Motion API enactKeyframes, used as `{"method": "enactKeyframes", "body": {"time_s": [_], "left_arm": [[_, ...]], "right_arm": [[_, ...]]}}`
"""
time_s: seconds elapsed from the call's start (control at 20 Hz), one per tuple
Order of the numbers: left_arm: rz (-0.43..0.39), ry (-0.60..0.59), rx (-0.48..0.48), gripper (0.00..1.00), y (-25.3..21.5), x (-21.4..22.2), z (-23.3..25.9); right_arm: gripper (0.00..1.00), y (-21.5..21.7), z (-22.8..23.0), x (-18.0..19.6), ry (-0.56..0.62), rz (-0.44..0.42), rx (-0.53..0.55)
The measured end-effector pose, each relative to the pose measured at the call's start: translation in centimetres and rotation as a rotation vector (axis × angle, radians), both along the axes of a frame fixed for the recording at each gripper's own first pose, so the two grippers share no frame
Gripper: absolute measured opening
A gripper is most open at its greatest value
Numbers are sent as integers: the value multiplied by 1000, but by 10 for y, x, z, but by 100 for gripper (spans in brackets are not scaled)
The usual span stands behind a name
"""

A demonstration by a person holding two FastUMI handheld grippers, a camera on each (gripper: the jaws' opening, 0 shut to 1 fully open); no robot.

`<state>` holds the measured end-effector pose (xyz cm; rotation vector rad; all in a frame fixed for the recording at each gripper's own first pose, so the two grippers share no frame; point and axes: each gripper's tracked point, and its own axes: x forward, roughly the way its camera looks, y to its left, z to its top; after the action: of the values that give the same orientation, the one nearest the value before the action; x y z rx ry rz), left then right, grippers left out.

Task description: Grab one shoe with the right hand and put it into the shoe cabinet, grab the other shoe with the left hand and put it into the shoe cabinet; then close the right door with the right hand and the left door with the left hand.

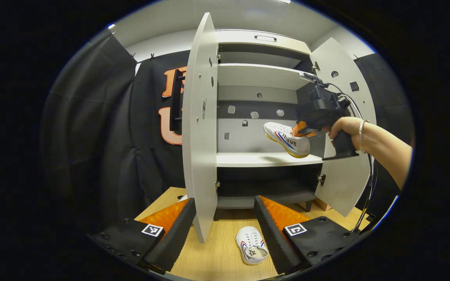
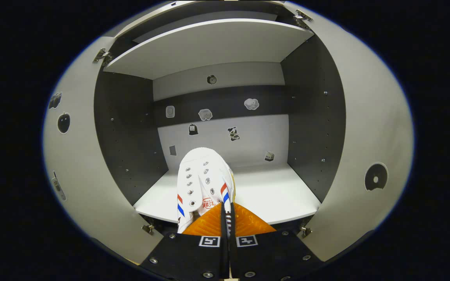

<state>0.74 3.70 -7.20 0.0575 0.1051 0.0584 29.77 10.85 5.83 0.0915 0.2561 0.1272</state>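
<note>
The first shoe [image 2: 203, 183] was pinched at its heel by the right gripper [image 2: 227, 218] above the cabinet shelf [image 2: 272, 195] for placing; the left gripper [image 1: 225, 222], spread and empty, was held over the floor shoe [image 1: 251, 246].

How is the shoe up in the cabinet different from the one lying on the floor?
The shoe in the cabinet is pinched at its heel by the right hand-held gripper and carried over the middle shelf, toe pointing inward. The shoe on the floor lies loose on the wooden floor in front of the cabinet, between the open fingers of the left hand-held gripper. Both are white sneakers with red and blue stripes.
</note>
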Motion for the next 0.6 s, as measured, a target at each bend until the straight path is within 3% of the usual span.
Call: {"method": "enactKeyframes", "body": {"time_s": [0.35, 0.6], "left_arm": [[10, 35, -9, 97, 5, 2, -9], [24, 46, -28, 97, 10, 4, -10]], "right_arm": [[0, -9, -20, 79, 86, -59, 19], [0, -21, -44, 110, 141, -99, 29]]}}
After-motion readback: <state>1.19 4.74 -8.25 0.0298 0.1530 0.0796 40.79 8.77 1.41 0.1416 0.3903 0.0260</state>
